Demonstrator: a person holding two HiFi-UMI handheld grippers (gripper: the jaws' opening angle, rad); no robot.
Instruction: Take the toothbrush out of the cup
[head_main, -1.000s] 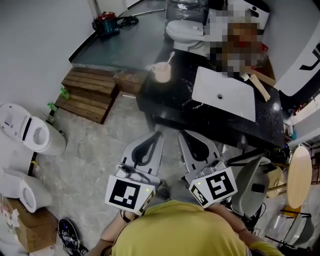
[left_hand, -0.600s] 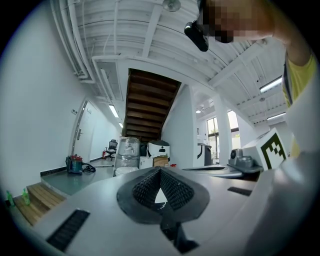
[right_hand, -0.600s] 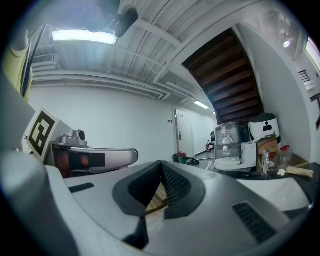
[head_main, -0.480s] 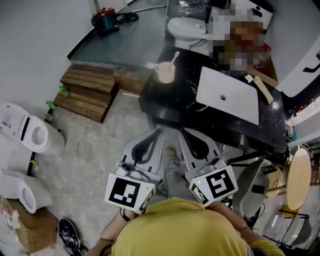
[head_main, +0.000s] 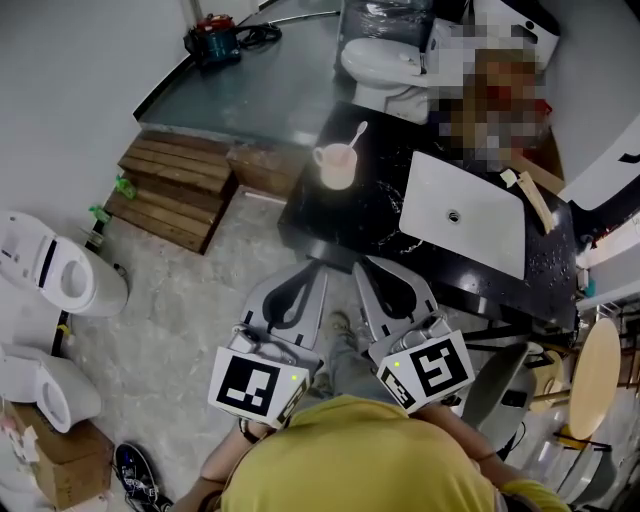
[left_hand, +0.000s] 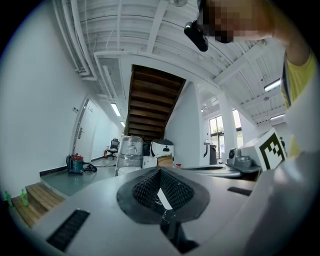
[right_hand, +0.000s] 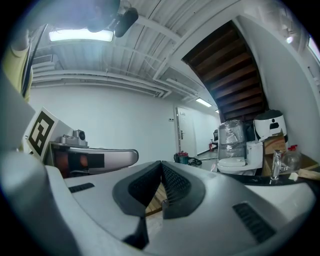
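The left gripper (left_hand: 160, 172) is seen clenched: its two ribbed black pads are pressed together at the tips, and nothing is held between them. The right gripper (right_hand: 161, 167) is likewise closed on nothing, its pads met at the tips with only a narrow wedge of gap left lower down. In the head view both grippers are held side by side close to the person's yellow shirt (head_main: 350, 460), above the pale floor (head_main: 180, 290), with their tips pointed toward the black counter (head_main: 345, 215). Both are well apart from the pink cup (head_main: 335, 167), which is stood upright near the counter's left edge. The toothbrush (head_main: 355, 135) is set inside the cup, leaned to the right, with its white end raised above the rim. A white basin (head_main: 463, 213) is sunk into the counter to the right of the cup. A white toilet (head_main: 380, 62) is placed beyond the counter, and wooden steps (head_main: 170, 190) are laid on the floor to the counter's left.
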